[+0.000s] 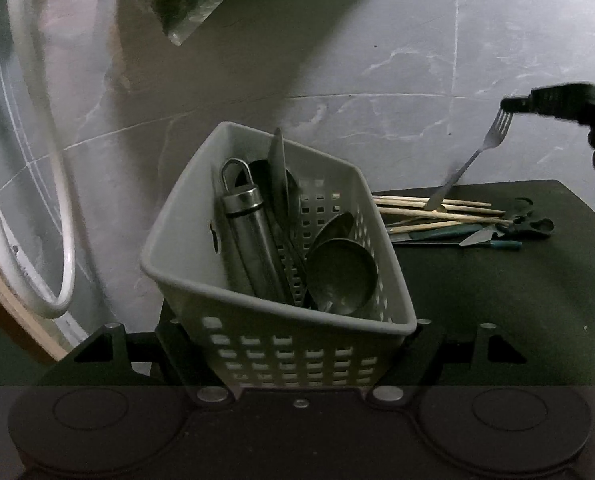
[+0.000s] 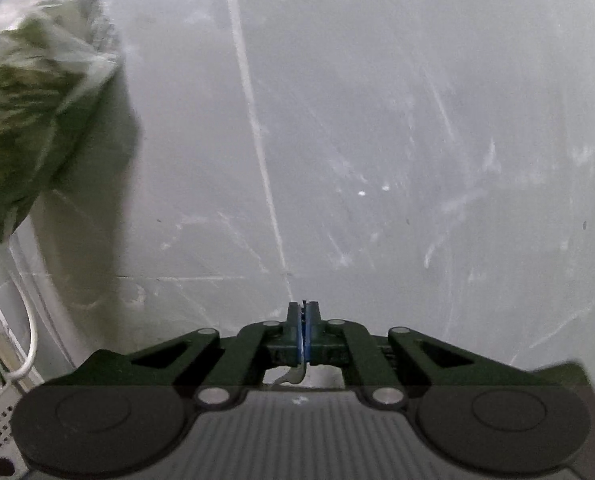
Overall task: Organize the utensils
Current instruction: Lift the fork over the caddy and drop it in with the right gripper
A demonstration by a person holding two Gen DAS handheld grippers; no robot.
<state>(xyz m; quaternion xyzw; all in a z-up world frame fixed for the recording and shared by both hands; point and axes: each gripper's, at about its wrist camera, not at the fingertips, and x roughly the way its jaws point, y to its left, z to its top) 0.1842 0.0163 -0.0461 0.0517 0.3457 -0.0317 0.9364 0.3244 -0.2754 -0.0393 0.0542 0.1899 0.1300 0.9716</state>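
Both left gripper [image 1: 287,344] fingertips hidden behind basket [image 1: 185,216]

**Rig appearance, both wrist views**

Left matte-black two-finger gripper [image 1: 287,344]: angular linkage arms, silver round pivot screws, two embossed circular discs on housing. Right matte-black two-finger gripper [image 2: 304,320]: same linkage and screws, blue pad faces, ribbed grey panel between discs.

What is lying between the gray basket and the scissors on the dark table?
Wooden chopsticks, seen in the left wrist view, lie side by side between the gray basket and the scissors.
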